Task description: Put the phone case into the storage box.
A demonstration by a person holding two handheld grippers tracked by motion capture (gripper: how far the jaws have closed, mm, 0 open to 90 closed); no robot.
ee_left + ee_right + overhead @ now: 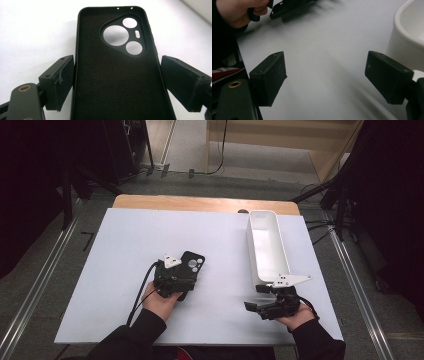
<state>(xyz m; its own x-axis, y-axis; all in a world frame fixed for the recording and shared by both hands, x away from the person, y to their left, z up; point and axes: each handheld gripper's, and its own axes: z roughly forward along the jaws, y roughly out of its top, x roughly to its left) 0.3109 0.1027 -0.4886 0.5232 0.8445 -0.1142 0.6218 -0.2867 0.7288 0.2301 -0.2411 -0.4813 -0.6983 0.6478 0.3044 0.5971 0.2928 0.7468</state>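
In the high view, a black phone case (pixel 191 265) lies on the white table (pixel 125 270) just left of centre, the left gripper (pixel 176 270) over its near end; the right gripper (pixel 256 306) sits lower right below a white bin (pixel 267 245). In the left gripper view, the spread jaws flank the case without visibly pressing it. In the right gripper view, the jaws stand apart, empty.

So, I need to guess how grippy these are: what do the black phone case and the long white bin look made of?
The phone case looks like soft matte silicone or rubber, with a fuzzy, fabric-like lining and no glare. The white bin looks like hard, smooth moulded plastic: thin even walls, rounded corners, slight sheen. Both are judged from looks alone.
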